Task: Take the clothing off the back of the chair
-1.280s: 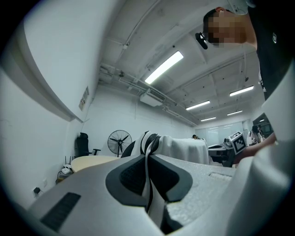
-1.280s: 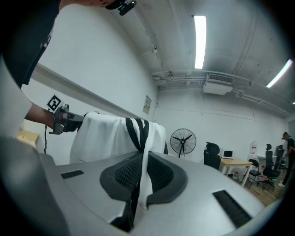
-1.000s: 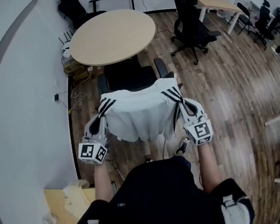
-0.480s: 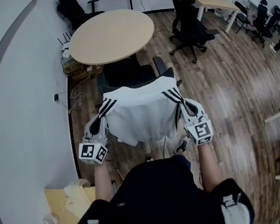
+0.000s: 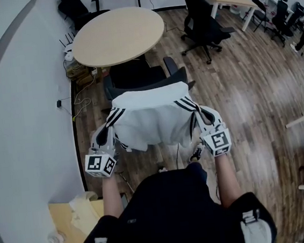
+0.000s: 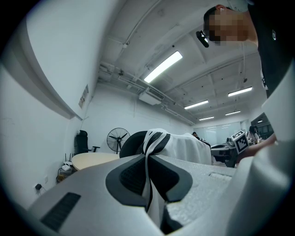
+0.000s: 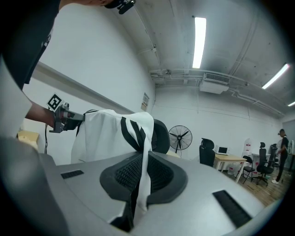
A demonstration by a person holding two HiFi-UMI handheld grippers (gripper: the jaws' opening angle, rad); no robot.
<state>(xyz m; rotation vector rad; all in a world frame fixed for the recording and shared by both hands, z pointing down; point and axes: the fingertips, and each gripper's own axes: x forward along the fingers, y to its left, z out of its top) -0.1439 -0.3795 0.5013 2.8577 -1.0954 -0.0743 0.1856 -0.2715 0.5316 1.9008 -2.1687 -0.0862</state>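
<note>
In the head view, the person stands at 6 o'clock with the black chair (image 5: pixel 136 75) straight ahead at 12 o'clock and a round table (image 5: pixel 118 35) beyond it. The white clothing (image 5: pixel 155 122), with black stripes on each shoulder, is spread between the two tools. The left gripper (image 5: pixel 109 129) holds the striped corner at 9 o'clock of the cloth, and the right gripper (image 5: pixel 199 114) holds the one at 3 o'clock. The upper edge of the cloth lies close against the top of the backrest. Its lower hem hangs loose towards the person.

In the left gripper view, the jaws are closed on a fold of the striped fabric, which runs up from between the dark pads (image 6: pixel 131 177). The rest of the garment lies draped over the rounded chair back at 1 o'clock. A standing fan (image 6: pixel 118 138) shows further off at 11 o'clock.

In the right gripper view, these jaws are likewise clamped on the cloth, a white strip pinched between the pads (image 7: pixel 159 177). The garment hangs at 11 o'clock with the backrest just behind it. Whether any of it touches the chair cannot be told here.

The step in hand appears to be the lift-off: both corners are secured and the cloth is at or just over the top of the backrest. The next move likely calls for raising both grippers together and drawing them towards 6 o'clock. Both grips should stay firm and level so the hem clears the backrest without snagging.
</note>
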